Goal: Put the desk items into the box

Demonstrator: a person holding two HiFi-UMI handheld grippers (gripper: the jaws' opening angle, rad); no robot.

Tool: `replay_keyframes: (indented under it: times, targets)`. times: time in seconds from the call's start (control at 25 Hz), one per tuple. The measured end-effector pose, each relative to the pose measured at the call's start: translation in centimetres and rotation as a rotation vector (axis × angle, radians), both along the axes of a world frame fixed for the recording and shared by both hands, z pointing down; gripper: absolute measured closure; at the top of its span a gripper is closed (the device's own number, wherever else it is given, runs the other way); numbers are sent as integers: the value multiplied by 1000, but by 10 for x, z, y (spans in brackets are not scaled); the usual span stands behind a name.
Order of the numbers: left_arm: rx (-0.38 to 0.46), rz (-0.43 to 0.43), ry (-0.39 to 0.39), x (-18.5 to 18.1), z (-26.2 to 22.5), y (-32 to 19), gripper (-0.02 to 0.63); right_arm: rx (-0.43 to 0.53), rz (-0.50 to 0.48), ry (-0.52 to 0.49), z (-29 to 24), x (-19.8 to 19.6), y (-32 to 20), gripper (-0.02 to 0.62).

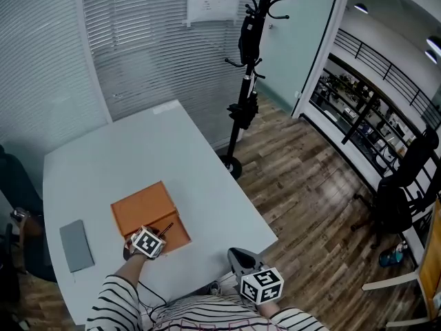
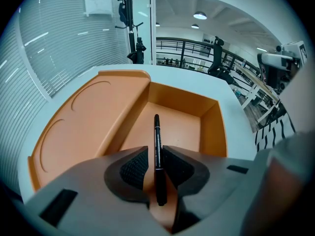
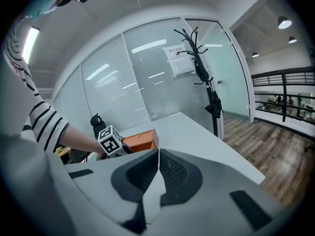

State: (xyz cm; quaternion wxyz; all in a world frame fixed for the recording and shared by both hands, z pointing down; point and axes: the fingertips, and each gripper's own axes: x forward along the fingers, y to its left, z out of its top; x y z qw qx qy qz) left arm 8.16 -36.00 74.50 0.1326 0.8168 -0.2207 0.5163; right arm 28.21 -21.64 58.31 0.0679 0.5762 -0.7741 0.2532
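A white desk (image 1: pixel 138 150) with rounded corners carries two things toward its near side. An orange box (image 1: pixel 141 209) lies open, its lid folded back flat on the desk top. To its left, apart from it, a flat grey slab (image 1: pixel 76 245) rests close to the edge.

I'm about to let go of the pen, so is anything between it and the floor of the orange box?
Nothing visible. The left gripper holds the pen over the open box. Its lid lies folded back beside it, and the floor below the pen is bare.
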Motion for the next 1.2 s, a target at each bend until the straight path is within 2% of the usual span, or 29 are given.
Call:
replay_keyframes:
  times: [0.16,0.56,0.8,0.96,1.2]
  targets:
    - [1,-12,7,-4,-1,-1,505,-1,-17,1,-1,-3,0,569]
    - [67,-27,75,-10,-22,0,495,3,-15,2,-4,-19,0,569]
    - [118,-69,174,-17,-54,4,497,5,-24,0,-9,-41,1,568]
    - [170,-61,242,-21,-79,7,554,9,-25,2,-13,-53,1,569]
    - [265,-70,367,-29,-121,10,581,10,-21,13,-16,-71,3,569]
